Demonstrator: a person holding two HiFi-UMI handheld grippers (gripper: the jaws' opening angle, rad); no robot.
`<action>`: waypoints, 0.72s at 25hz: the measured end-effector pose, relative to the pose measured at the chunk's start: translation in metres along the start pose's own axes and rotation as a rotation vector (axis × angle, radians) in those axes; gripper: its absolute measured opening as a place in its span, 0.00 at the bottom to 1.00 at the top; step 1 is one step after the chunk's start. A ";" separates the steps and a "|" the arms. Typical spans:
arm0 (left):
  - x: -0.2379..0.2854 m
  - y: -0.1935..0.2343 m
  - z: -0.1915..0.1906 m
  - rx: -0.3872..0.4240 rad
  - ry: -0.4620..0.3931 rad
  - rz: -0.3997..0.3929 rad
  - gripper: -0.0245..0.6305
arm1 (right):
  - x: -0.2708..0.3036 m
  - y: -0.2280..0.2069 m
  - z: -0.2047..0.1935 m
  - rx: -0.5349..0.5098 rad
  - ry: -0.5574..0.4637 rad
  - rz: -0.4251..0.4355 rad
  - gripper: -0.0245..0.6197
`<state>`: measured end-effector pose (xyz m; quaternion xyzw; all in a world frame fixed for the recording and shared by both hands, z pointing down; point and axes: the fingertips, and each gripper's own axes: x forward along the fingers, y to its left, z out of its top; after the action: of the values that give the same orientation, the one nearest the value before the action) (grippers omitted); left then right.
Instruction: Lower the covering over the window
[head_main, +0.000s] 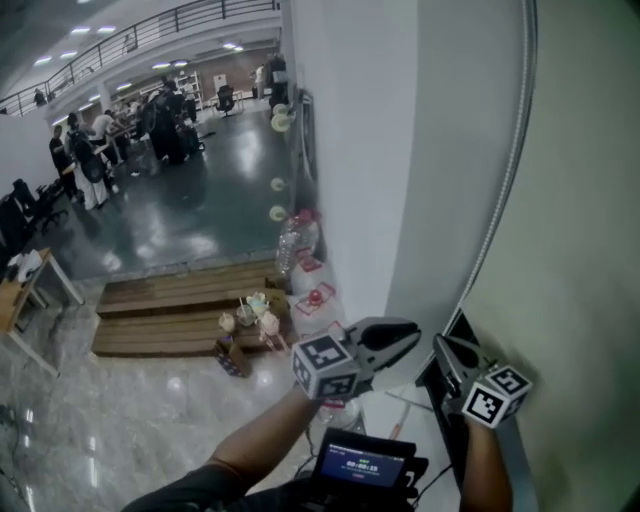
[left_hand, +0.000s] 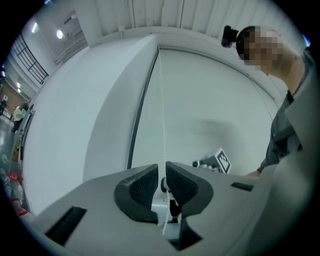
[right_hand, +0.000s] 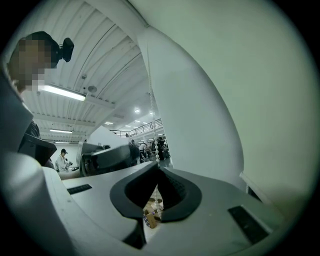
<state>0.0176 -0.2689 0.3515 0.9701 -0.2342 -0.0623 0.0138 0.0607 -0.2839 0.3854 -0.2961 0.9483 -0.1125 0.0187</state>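
Pale blind (head_main: 585, 200); right tool (right_hand: 156, 169) tight on bead chain (right_hand: 156, 149), left tool (left_hand: 162, 172) ajar.

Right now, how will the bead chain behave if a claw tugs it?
The bead chain is probably floppy and light: it hangs as a thin line. It likely slips little, since beads catch where the right claw is shut on it.

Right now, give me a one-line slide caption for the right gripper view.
Right gripper clamped on the white bead chain beside the pale window blind, busy hall behind.

Head view downward; gripper views forward
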 end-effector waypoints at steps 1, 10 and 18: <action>0.001 0.001 0.015 0.006 -0.022 -0.002 0.12 | 0.002 0.001 0.000 -0.001 0.000 0.004 0.05; 0.046 -0.014 0.076 0.075 -0.014 -0.057 0.18 | -0.003 0.013 0.003 0.000 0.008 -0.013 0.05; 0.067 -0.023 0.055 0.034 0.056 -0.133 0.05 | -0.007 0.013 0.002 0.004 0.003 -0.002 0.05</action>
<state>0.0803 -0.2788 0.2880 0.9850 -0.1698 -0.0319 -0.0003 0.0593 -0.2697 0.3799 -0.2966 0.9479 -0.1150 0.0178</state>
